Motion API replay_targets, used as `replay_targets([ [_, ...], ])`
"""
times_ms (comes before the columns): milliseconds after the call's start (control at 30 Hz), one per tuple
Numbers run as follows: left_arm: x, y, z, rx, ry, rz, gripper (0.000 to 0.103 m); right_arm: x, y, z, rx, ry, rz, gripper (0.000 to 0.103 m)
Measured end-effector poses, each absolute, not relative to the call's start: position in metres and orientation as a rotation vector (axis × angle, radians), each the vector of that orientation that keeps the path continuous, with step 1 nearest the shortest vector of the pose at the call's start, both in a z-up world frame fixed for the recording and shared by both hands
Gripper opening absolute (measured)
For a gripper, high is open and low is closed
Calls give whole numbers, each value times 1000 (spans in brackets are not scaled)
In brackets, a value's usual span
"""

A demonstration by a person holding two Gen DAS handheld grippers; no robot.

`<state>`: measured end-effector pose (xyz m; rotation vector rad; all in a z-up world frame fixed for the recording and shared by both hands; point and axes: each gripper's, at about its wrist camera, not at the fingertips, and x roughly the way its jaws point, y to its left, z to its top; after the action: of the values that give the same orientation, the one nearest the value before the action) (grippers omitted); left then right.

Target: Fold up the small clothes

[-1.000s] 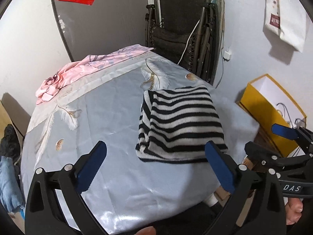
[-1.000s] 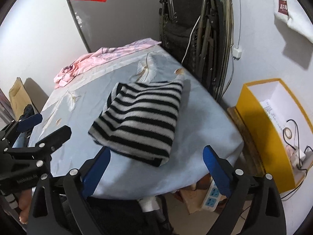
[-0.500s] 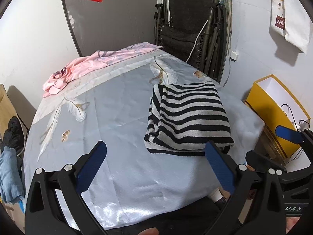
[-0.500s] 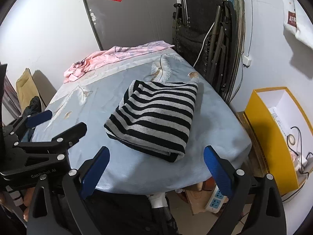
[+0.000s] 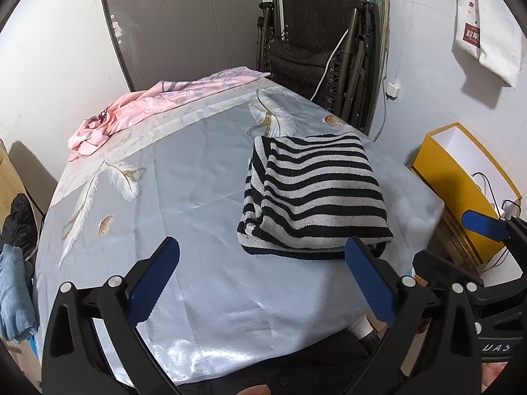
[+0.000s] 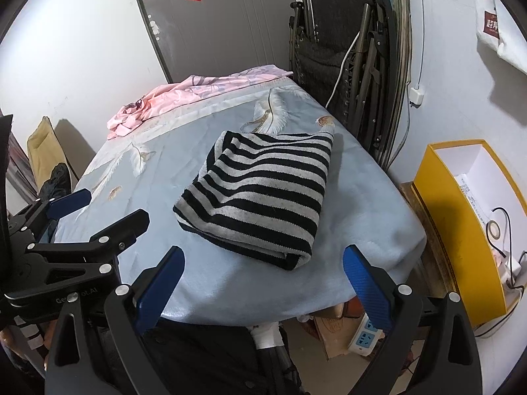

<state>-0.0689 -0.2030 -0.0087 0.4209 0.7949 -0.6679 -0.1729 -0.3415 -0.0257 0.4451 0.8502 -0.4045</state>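
Note:
A black-and-grey striped knit garment (image 5: 313, 194) (image 6: 260, 194) lies folded into a rectangle on the light blue feather-print tablecloth (image 5: 197, 181), near the table's right edge. My left gripper (image 5: 262, 279) hangs open over the near part of the table, its right pad close to the garment's near hem, nothing between the fingers. My right gripper (image 6: 262, 283) is open too, held back at the table's near edge in front of the garment. Each gripper appears at the side of the other's view.
A pink garment (image 5: 131, 112) lies crumpled at the far left of the table. A folded black recliner chair (image 5: 316, 39) leans on the wall behind. A yellow open box (image 6: 461, 217) and a power strip (image 6: 365, 335) sit on the floor to the right.
Both grippers have drawn back and risen a little from the folded striped garment, so it looks farther away. The garment itself has not moved, and both stay open.

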Motion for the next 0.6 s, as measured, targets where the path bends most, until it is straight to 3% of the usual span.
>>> replay_targets([
  [600, -68, -207, -14, 432, 808, -667, 98, -172, -346, -33, 452, 867, -400, 97],
])
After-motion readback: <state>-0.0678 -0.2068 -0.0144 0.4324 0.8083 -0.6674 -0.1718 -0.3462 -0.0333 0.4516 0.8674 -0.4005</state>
